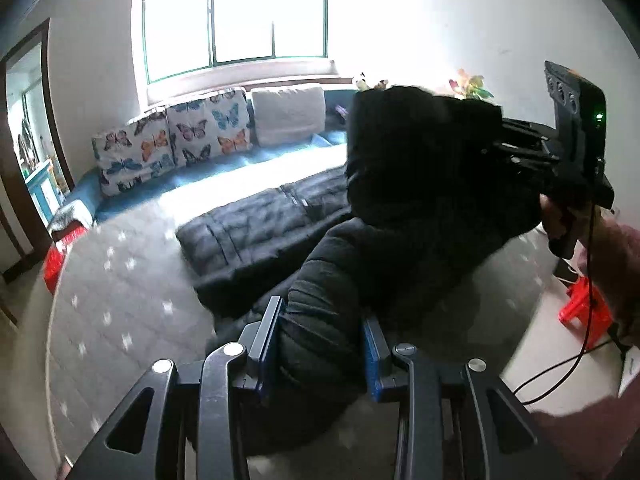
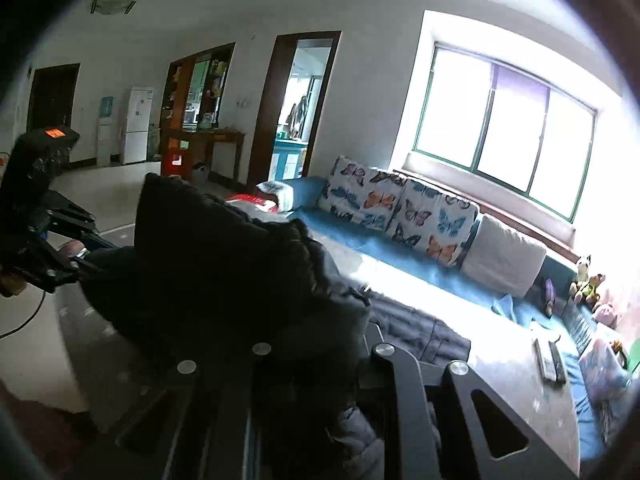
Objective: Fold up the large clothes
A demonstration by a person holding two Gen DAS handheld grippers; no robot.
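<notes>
Two grippers hold one black padded jacket (image 1: 400,208) above a grey patterned table (image 1: 120,300). The left gripper (image 1: 324,344) pinches a thick bunch of the jacket between its blue pads. The right gripper (image 2: 308,356) is pressed together on another bunch, which hides its fingertips. The jacket's far part lies flat on the table, near a blue sofa (image 2: 400,248) with butterfly cushions (image 2: 400,208) under a bright window (image 2: 500,136).

Black linkage tool (image 1: 324,344) with blue pads (image 1: 374,354), silver pivot screws, black cable, pinkish sleeve (image 1: 618,264).
</notes>
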